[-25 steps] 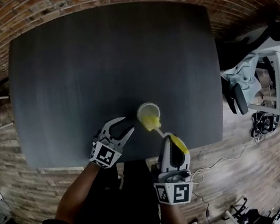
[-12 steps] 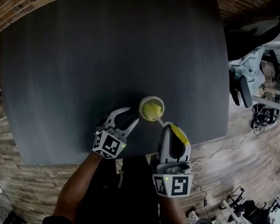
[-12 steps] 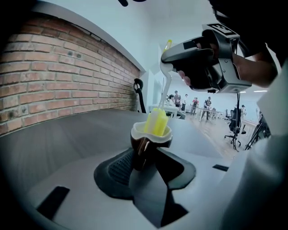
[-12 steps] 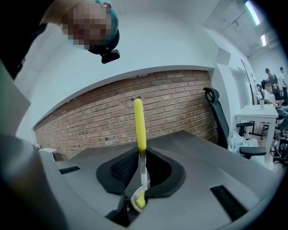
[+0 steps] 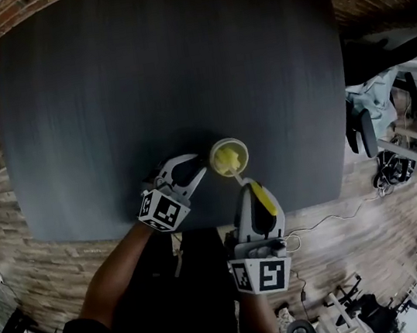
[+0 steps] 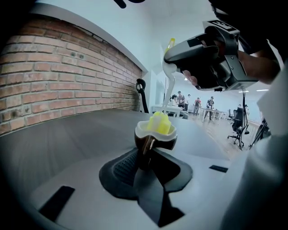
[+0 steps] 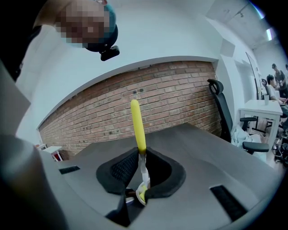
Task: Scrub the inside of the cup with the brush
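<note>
Pinching cup (image 6: 165,143) near table (image 5: 161,67) front edge: L gripper (image 6: 147,153) jaws just been closing, now on its side. R gripper (image 7: 141,158) clamps brush (image 7: 137,122), head in cup. Cup prob light, rigid, tippy; grip wall low.

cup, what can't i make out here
Inside wall and bottom of the cup: head view and left gripper view, the yellow brush head fills its mouth.
Cup in the right gripper view: only a sliver shows between the jaws of the right tool.
Brush head, bristles or sponge: too small in every view.
</note>
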`<control>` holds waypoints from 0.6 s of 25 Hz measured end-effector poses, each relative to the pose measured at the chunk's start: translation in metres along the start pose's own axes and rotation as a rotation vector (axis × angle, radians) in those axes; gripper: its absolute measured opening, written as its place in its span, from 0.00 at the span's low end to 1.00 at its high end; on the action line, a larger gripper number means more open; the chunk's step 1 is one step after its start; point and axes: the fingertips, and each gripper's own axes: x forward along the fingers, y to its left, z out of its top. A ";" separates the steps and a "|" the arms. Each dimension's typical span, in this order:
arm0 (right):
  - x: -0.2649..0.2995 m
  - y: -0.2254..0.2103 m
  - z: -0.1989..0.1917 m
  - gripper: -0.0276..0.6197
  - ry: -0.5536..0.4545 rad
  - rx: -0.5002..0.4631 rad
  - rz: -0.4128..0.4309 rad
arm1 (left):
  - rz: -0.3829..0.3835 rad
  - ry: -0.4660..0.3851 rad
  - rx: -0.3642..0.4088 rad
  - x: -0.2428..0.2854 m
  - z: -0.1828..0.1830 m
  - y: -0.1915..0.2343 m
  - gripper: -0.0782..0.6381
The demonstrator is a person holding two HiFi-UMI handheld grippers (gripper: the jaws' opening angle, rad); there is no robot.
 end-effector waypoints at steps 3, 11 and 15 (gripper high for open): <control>-0.004 -0.001 -0.001 0.15 0.041 -0.009 -0.004 | -0.002 -0.005 -0.013 -0.001 0.000 0.001 0.26; -0.013 -0.006 -0.004 0.15 0.103 -0.114 -0.033 | 0.006 -0.008 -0.028 -0.003 -0.002 0.000 0.26; -0.012 -0.014 0.000 0.15 0.068 -0.169 -0.046 | 0.006 -0.008 -0.029 -0.002 -0.002 -0.001 0.26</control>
